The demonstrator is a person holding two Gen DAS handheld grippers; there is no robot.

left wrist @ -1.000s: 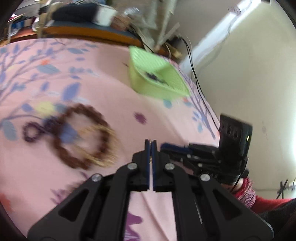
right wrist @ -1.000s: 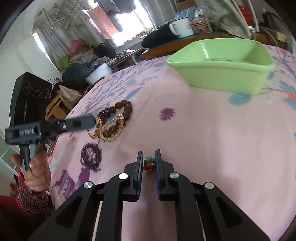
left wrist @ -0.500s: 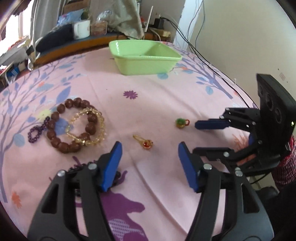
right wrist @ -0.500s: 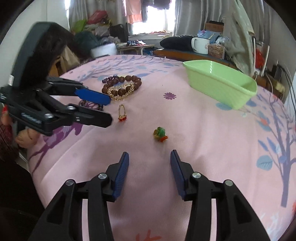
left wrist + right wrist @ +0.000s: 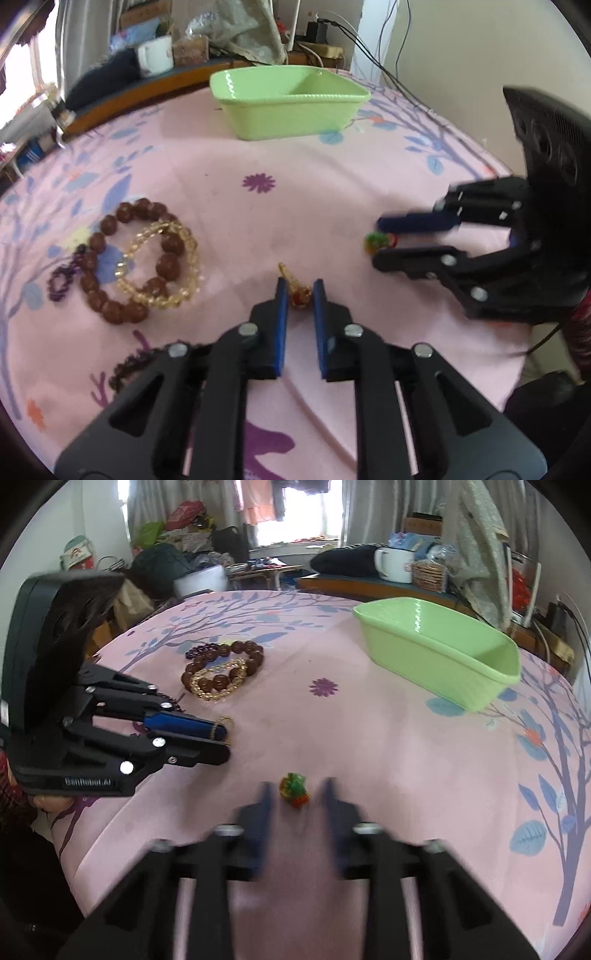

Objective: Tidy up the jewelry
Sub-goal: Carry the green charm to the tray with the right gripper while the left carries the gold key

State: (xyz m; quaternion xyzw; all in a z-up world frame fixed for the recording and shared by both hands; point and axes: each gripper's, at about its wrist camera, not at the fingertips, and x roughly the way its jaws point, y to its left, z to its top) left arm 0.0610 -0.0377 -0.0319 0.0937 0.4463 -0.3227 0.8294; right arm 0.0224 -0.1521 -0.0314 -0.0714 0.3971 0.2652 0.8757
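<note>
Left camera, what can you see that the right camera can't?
Only the left wrist view shows the dark bead bracelet near the left gripper. Only the right wrist view shows the bright window and clutter behind. Both show the green tray, brown bead bracelet, gold ring and green charm between the right gripper's open fingers.

Right wrist view. The right tongs (image 5: 295, 799) are seen parted and blurred, with a small green-and-orange trinket (image 5: 293, 794) lying between the fingertips on the pink floral tabletop (image 5: 388, 746). At left, the left tongs (image 5: 218, 742) are shown narrowly parted about a gold ring (image 5: 222, 725). Beyond them, a brown bead bracelet (image 5: 225, 664), a yellow bead bracelet (image 5: 221, 681) and a purple bead bracelet (image 5: 201, 650) are grouped together, overlapping. A light green basin (image 5: 439, 657) is set at the far right.
</note>
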